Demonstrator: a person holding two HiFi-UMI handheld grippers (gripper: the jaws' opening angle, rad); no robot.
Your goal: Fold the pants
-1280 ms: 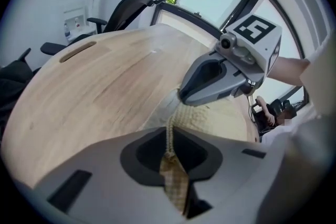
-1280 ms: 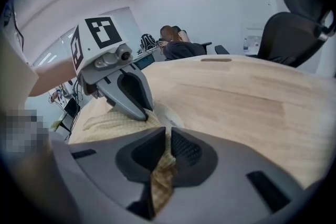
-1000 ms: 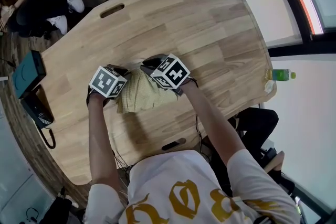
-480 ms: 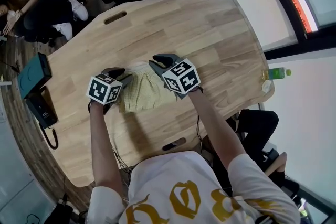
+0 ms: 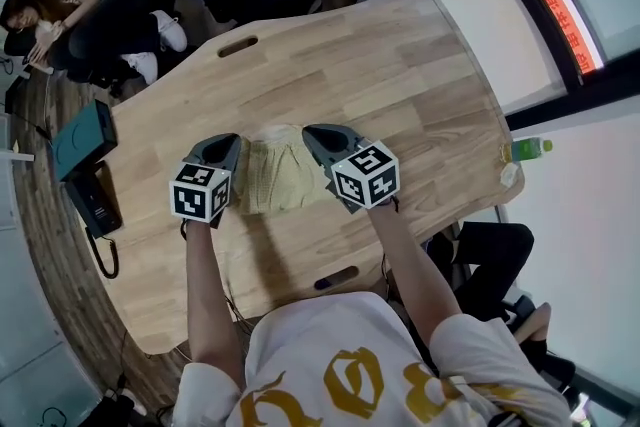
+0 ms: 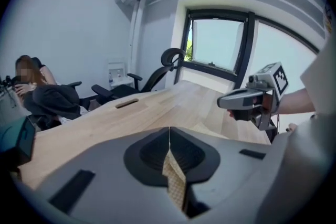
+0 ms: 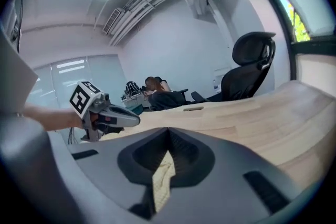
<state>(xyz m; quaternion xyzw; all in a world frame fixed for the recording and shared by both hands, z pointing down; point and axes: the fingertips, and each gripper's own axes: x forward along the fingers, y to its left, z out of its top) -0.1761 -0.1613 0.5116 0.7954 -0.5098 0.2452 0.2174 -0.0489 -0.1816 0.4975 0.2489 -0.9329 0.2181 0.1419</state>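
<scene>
**Pants Pinched From Both Sides**

The left gripper (image 5: pixel 222 148) was seen clamped on a fold of the yellowish checked pants (image 5: pixel 275 177), its jaws having just been closed on the cloth. The right gripper (image 5: pixel 318 137) was likewise pressed shut on a strip of the same fabric, its jaws also just closed. The pants were bunched on the wooden table (image 5: pixel 400 65), between the two grippers.
</scene>
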